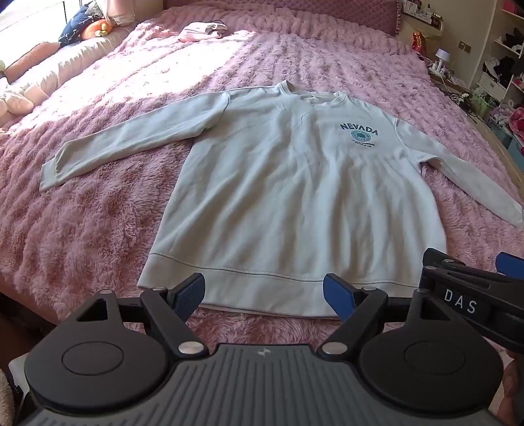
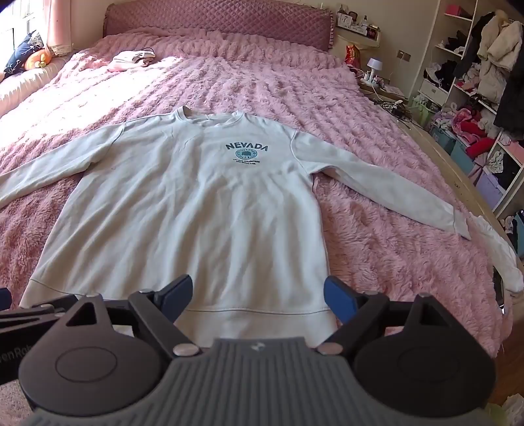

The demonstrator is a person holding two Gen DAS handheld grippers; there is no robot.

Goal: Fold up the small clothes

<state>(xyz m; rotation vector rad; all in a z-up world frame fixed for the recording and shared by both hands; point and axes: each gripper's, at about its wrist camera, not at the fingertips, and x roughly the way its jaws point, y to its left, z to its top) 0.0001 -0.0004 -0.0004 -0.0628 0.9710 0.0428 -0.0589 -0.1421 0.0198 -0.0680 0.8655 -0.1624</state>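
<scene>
A pale grey sweatshirt [image 1: 278,196] with a dark "NEVADA" print lies flat, front up, on the pink fluffy bedspread [image 1: 98,213], both sleeves spread out to the sides. The same sweatshirt [image 2: 183,209] fills the right wrist view. My left gripper [image 1: 263,295] hovers open above the hem, nothing between its blue pads. My right gripper [image 2: 258,300] is also open over the hem's right part, holding nothing. In the left wrist view, the right gripper [image 1: 471,281] shows at the right edge, close beside the left one.
A small folded pink-white garment [image 2: 131,59] lies near the headboard [image 2: 216,19]. Cushions and a plush toy [image 1: 95,28] line the left side. Right of the bed stand a bedside shelf with a lamp [image 2: 375,67] and open shelves [image 2: 475,98] full of clothes.
</scene>
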